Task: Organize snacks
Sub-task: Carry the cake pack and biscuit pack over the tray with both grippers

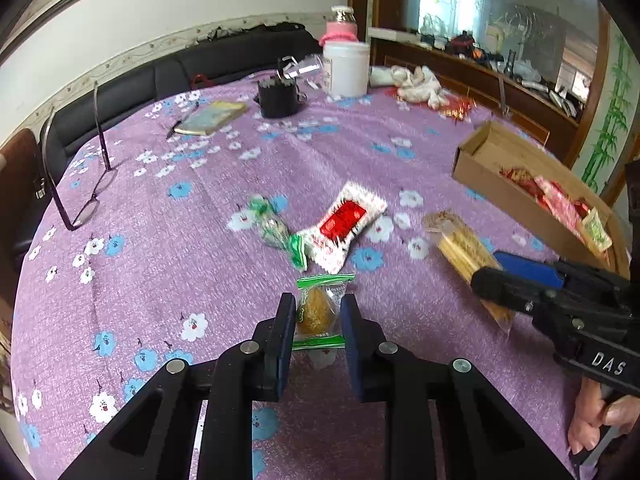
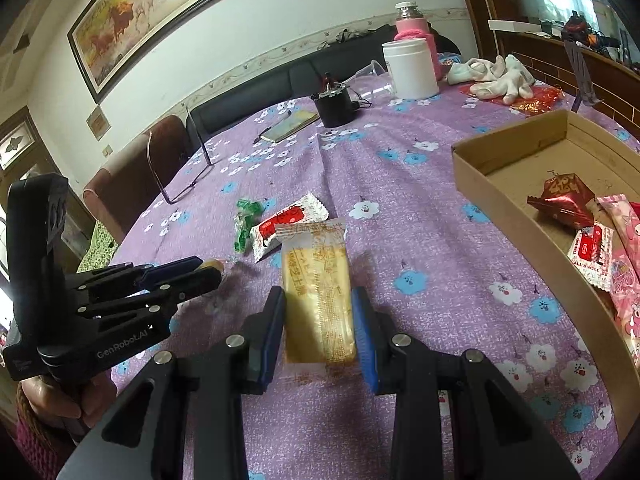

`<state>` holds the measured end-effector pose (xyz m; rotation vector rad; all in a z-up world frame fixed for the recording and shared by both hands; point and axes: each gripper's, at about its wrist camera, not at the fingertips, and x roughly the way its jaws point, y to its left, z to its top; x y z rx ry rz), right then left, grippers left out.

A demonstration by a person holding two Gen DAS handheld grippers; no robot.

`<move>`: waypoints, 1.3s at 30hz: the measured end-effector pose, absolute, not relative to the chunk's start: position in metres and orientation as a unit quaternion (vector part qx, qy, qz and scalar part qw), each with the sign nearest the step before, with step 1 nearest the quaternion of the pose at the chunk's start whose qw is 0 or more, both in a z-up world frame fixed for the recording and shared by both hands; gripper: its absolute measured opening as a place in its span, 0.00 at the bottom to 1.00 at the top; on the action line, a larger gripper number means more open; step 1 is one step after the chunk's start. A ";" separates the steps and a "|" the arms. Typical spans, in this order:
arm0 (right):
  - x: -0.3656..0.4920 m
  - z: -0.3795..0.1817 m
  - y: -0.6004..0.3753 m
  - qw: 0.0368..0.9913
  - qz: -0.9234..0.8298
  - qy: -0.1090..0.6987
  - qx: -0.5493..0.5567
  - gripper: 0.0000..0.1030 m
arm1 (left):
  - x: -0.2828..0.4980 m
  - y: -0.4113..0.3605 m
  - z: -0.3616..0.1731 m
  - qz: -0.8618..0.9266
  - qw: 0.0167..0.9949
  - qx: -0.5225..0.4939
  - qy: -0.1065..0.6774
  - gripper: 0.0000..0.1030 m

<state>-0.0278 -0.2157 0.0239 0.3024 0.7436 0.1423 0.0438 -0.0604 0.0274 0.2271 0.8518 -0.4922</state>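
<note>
My left gripper (image 1: 317,299) is shut on a small brown cake in a green-edged clear wrapper (image 1: 314,316), low over the purple flowered tablecloth (image 1: 200,280). My right gripper (image 2: 318,292) is shut on a long yellow cake packet (image 2: 314,264), whose far end rests on the cloth. Each gripper shows in the other's view: the right gripper (image 1: 490,270) on the yellow packet (image 1: 460,244), and the left gripper (image 2: 208,269) at the left. A white-and-red packet (image 1: 344,224) and a green-wrapped candy (image 1: 272,224) lie loose just beyond. A cardboard box (image 2: 480,184) at the right holds several snacks.
Spectacles (image 1: 80,184) stand at the left of the table. A notebook with a pen (image 1: 212,118), a black cup (image 1: 278,96), a white jar (image 1: 346,68) and white gloves (image 1: 420,84) sit at the far side. A person's hand (image 1: 600,420) holds the right gripper's handle.
</note>
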 end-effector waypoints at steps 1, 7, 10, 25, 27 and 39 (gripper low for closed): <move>-0.028 0.024 -0.216 0.918 0.069 0.361 0.148 0.31 | 0.045 -0.060 0.026 -0.231 0.875 0.106 0.411 0.23; -0.027 0.023 -0.216 0.917 0.074 0.362 0.149 0.31 | 0.049 -0.060 0.021 -0.232 0.867 0.109 0.427 0.31; -0.026 0.023 -0.216 0.918 0.074 0.362 0.147 0.31 | 0.047 -0.064 0.016 -0.230 0.864 0.124 0.430 0.33; -0.032 0.029 -0.216 0.924 0.058 0.350 0.140 0.31 | 0.021 -0.077 0.039 -0.190 0.914 0.138 0.330 0.25; -0.034 0.033 -0.217 0.925 0.057 0.348 0.145 0.31 | 0.016 -0.080 0.043 -0.182 0.921 0.144 0.312 0.25; -0.048 0.049 -0.220 0.930 0.049 0.337 0.142 0.31 | -0.005 -0.094 0.050 -0.172 0.930 0.188 0.263 0.25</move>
